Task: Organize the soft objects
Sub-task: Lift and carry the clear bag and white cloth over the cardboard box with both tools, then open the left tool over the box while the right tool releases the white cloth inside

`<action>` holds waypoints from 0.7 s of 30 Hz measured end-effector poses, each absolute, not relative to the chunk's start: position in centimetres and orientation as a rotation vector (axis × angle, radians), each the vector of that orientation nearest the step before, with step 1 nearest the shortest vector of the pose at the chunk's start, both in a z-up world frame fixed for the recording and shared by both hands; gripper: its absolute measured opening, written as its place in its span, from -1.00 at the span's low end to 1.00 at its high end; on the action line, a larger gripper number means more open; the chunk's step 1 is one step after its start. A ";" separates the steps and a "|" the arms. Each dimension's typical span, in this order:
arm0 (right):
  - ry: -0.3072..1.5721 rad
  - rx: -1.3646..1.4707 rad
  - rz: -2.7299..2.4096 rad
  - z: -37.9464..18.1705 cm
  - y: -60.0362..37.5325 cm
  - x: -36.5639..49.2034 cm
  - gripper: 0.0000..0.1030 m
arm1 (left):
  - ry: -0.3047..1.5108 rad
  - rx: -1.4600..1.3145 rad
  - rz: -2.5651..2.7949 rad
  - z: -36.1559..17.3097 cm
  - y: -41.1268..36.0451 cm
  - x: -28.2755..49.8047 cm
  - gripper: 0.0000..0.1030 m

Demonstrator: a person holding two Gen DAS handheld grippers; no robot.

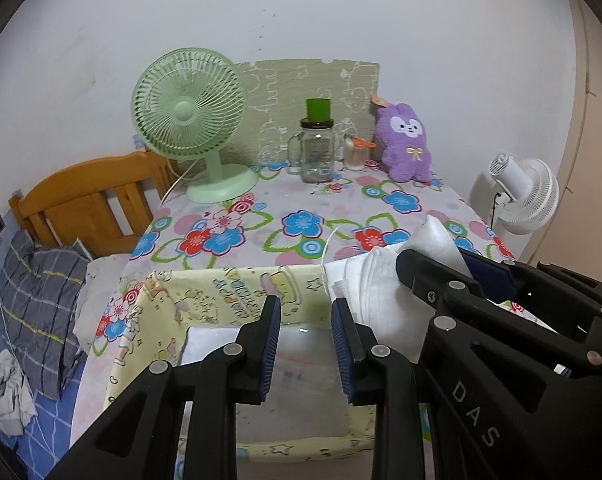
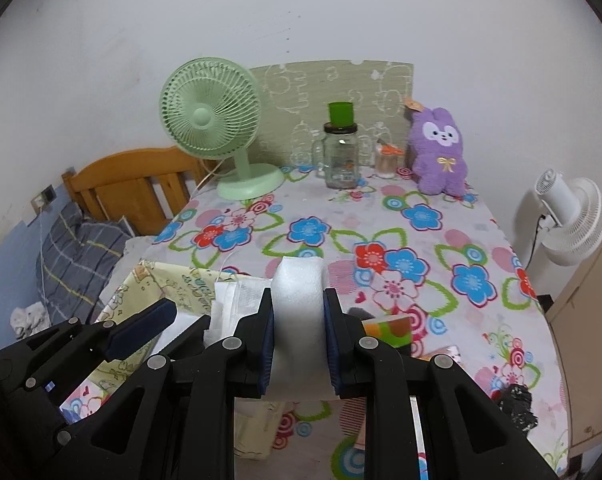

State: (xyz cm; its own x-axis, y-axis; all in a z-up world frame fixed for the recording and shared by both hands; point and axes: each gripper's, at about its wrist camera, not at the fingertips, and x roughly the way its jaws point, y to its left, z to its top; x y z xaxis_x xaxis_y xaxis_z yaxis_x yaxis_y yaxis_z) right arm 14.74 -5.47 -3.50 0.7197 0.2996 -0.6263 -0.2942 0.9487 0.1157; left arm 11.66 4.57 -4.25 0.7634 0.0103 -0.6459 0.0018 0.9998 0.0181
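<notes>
Right hand-held gripper [image 2: 299, 344] closed on white foam sheet piece [image 2: 299, 292], pads pressing both flanks, foam bulging up and forward between the jaws. Foam held above near edge of counter under flowered pink-and-blue cloth [image 2: 381, 232], just right of pale yellow cartoon-print fabric storage box [image 1: 205, 292]. Left hand-held gripper [image 1: 305, 344] nearly closed and empty, nothing between the pads; poised over box opening, translucent lining visible below. White folded cloth-like material [image 1: 375, 284] lying at right rim of box, touching held foam in left wrist view; whether inside box or resting on rim, cannot tell.

Progress judged early to middle: one soft item in hand, not yet deposited. Purple plush rabbit toy [image 2: 439, 152] upright at far edge of counter, well apart from both grippers, untouched. Green desk fan [image 2: 213, 120] and glass mug jar with green cap [image 2: 339, 152] also at far edge, likely not part of task.
</notes>
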 end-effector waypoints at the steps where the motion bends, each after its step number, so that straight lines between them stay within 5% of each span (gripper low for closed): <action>1: 0.696 0.004 0.333 -3.6 -5.2 14.8 -0.51 | 0.704 0.015 0.008 -4.3 4.8 11.7 -0.50; 21: 0.739 -0.024 0.412 -5.5 -0.6 16.7 -0.52 | 0.762 0.022 0.073 -6.7 9.0 13.1 -0.47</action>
State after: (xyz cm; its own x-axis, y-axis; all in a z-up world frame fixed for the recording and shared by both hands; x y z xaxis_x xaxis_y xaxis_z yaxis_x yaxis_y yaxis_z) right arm 16.74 -0.60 -5.50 0.6626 0.3565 -0.6587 -0.3732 0.9197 0.1223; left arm 13.07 8.96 -6.67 0.7213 0.0739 -0.6887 -0.0583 0.9972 0.0460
